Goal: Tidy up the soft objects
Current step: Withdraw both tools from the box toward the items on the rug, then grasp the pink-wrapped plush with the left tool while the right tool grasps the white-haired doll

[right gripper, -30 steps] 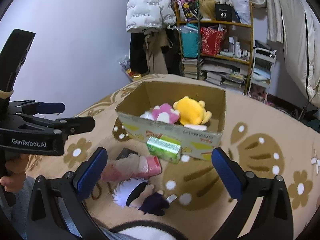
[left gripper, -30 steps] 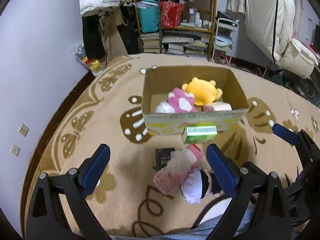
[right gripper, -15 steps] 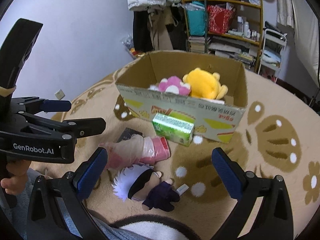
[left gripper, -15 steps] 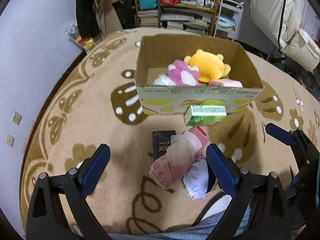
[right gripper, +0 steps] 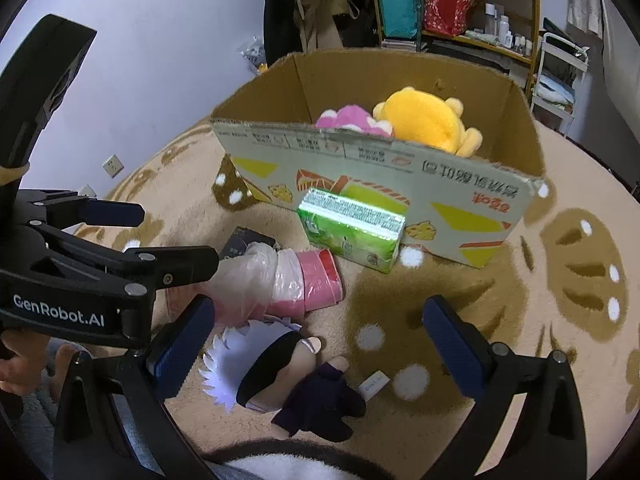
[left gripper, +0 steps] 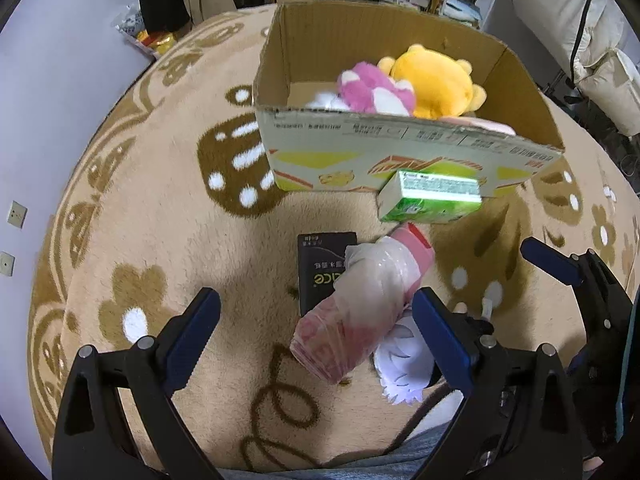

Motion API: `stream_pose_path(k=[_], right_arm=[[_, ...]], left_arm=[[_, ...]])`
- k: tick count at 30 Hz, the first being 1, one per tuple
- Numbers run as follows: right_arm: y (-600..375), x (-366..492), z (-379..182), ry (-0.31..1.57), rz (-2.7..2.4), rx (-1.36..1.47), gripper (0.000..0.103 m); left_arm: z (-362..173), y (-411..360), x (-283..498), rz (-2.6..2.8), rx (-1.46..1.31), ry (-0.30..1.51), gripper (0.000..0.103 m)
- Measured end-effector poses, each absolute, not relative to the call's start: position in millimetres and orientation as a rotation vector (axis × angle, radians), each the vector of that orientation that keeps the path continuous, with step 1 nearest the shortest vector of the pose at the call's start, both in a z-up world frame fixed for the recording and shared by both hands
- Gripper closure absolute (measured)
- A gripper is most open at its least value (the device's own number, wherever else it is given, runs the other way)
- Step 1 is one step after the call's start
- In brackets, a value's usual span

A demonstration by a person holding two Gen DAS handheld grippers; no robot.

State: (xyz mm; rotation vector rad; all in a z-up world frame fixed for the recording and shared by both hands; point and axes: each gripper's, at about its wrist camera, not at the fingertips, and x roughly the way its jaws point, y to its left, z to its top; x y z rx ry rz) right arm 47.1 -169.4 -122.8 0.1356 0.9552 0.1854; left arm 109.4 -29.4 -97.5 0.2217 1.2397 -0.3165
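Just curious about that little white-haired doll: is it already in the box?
Out. The white-haired doll lies on the carpet before the cardboard box.

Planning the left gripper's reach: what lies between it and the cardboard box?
In the left wrist view, the plastic-wrapped pink roll, a black packet and the green carton lie between the left gripper and the cardboard box.

Both grippers now sit lower and closer to the floor items than a second ago. The left gripper point(left gripper: 316, 332) hangs wide open over the pink wrapped bundle point(left gripper: 360, 308). The right gripper point(right gripper: 320, 344) hangs wide open over the white-haired doll point(right gripper: 264, 364). The cardboard box point(right gripper: 360, 168) looms nearer.
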Motion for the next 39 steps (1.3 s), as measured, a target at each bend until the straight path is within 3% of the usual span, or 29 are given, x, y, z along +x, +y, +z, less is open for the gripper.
stream_pose_path(k=[23,39], right_arm=[[-140,59,-172,1.163,0.271,0.08,0.0],[-137,60,-189,1.242,0.311,0.142,0.0]], left_arm=[[-141,-26,116,-0.29,0.21,1.375,0.009],[-155,-36,109,-0.317,0.209,1.437,0.045]])
